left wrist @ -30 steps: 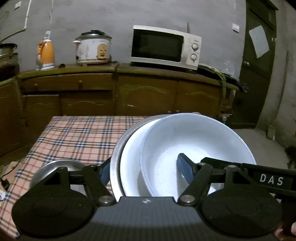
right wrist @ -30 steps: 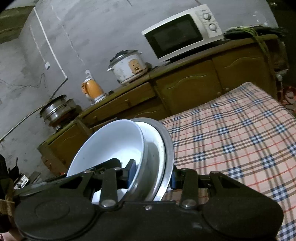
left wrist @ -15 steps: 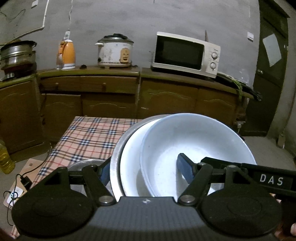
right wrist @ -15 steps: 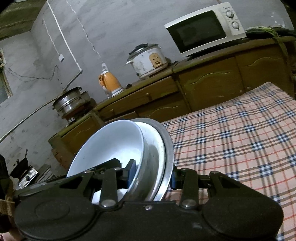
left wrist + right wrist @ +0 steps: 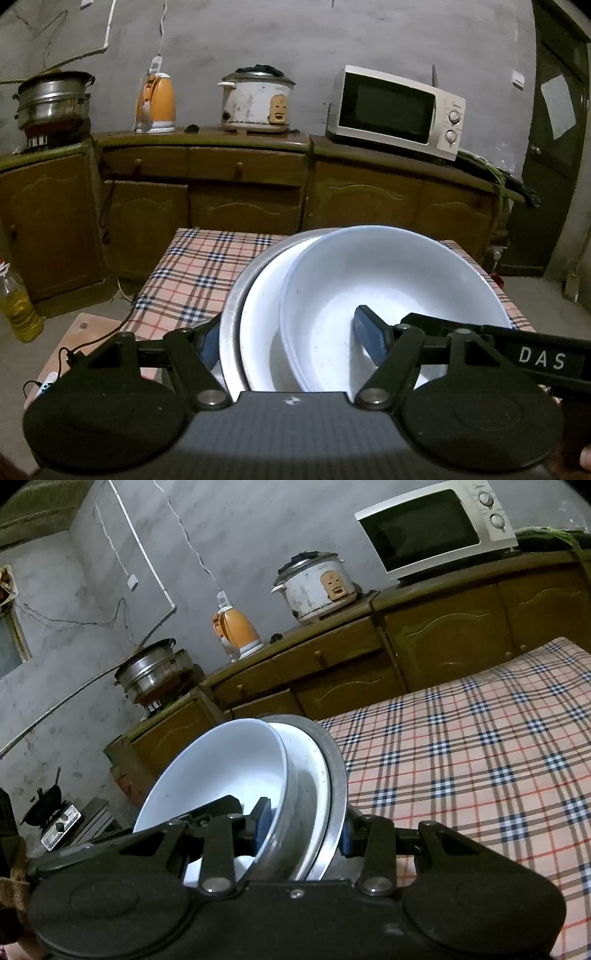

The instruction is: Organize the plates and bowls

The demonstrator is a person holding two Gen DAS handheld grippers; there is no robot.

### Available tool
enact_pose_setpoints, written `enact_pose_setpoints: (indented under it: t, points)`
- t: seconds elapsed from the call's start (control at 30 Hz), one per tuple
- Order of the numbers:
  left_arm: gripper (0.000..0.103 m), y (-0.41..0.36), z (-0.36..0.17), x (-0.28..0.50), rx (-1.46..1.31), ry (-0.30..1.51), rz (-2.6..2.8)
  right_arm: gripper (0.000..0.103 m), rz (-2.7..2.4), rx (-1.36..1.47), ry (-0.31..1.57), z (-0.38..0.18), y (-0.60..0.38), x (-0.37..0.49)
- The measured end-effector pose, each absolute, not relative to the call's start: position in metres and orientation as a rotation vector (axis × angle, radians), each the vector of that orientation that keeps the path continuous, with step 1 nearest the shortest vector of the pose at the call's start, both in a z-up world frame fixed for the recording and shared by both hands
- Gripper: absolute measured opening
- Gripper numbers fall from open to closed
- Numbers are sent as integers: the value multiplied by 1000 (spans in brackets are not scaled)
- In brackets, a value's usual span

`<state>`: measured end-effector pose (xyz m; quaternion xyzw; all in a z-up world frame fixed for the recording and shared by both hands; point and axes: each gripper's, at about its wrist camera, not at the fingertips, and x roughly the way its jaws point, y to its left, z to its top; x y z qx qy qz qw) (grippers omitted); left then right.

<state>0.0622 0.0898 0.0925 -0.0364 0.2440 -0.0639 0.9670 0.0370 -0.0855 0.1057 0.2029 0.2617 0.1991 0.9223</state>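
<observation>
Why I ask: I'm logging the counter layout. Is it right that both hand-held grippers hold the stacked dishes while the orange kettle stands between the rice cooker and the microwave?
Not quite. In the left wrist view the orange kettle stands left of the rice cooker, which sits between it and the microwave. Both hand-held grippers do hold the stacked dishes.

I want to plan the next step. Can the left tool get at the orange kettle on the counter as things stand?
Probably not. The left tool is already shut on the stack of dishes, so it has no free grip, and the orange kettle stands far back on the counter, beyond the checked table.
</observation>
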Motion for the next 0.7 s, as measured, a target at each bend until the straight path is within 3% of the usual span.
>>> enact_pose_setpoints:
  t: [0.7]
  points:
    - [74,144,62,104,-84,528,-131,46,406,406,594,72,-23,86]
